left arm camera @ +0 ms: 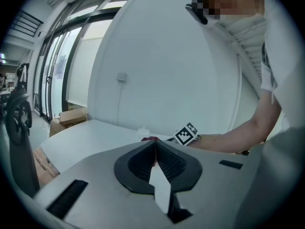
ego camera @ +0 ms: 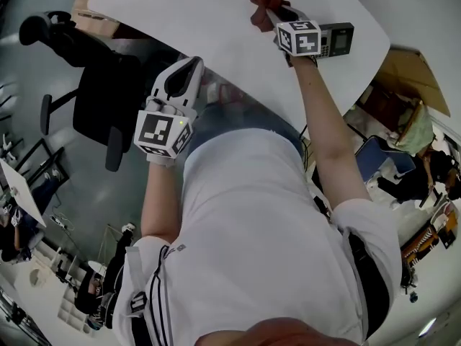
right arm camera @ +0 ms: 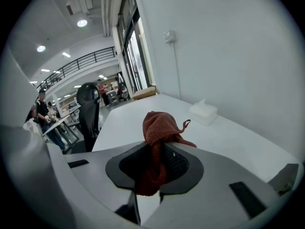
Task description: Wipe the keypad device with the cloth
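Keypad device (ego camera: 337, 40) lay far right on table (ego camera: 216, 20), seemingly just beside right gripper (right arm camera: 159, 149), clenched on red cloth (right arm camera: 161, 128); left gripper (left arm camera: 155, 149) closed, empty. Step needed cloth lowered onto keys w/ light strokes.

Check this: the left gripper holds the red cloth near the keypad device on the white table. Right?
No: the right gripper holds the red cloth, as the right gripper view shows; the left gripper is shut on nothing. The cloth is indeed near the keypad device on the white table.
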Action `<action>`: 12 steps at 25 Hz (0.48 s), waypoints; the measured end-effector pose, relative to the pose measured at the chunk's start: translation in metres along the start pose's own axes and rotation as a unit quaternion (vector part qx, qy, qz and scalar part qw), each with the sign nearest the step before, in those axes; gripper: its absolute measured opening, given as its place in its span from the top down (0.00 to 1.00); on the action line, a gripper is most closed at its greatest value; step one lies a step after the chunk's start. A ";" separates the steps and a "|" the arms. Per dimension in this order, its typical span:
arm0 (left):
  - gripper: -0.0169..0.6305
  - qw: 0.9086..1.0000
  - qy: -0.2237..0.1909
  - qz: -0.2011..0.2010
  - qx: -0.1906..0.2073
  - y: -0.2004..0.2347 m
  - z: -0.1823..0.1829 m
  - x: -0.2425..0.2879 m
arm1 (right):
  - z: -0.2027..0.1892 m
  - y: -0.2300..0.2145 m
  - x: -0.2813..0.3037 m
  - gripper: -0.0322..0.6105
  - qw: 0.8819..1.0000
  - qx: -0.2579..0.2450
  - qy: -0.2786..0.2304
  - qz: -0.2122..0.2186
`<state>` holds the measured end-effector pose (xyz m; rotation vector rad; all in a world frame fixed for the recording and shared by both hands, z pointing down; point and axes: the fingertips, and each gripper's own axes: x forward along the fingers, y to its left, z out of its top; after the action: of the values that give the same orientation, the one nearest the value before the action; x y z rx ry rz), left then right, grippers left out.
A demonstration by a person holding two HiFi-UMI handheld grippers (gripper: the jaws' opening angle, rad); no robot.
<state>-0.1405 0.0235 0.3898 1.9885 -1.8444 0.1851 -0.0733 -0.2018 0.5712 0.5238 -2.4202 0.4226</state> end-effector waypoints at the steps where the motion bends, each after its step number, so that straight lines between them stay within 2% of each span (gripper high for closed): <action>1: 0.96 1.000 0.001 -0.010 0.005 -0.002 0.002 0.005 | 0.007 0.000 -0.008 0.81 1.000 0.003 -0.012 -0.001; 7: 0.96 0.996 0.011 -0.085 0.032 -0.027 0.012 0.045 | 0.034 -0.022 -0.071 0.81 0.996 0.013 -0.075 -0.040; 12: 0.96 0.988 0.019 -0.143 0.055 -0.045 0.015 0.078 | 0.030 -0.051 -0.118 0.81 0.990 0.043 -0.103 -0.088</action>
<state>-0.0906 -0.0530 0.3958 2.2815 -1.5316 0.2426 0.0216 -0.2272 0.4827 0.8501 -2.5319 0.4148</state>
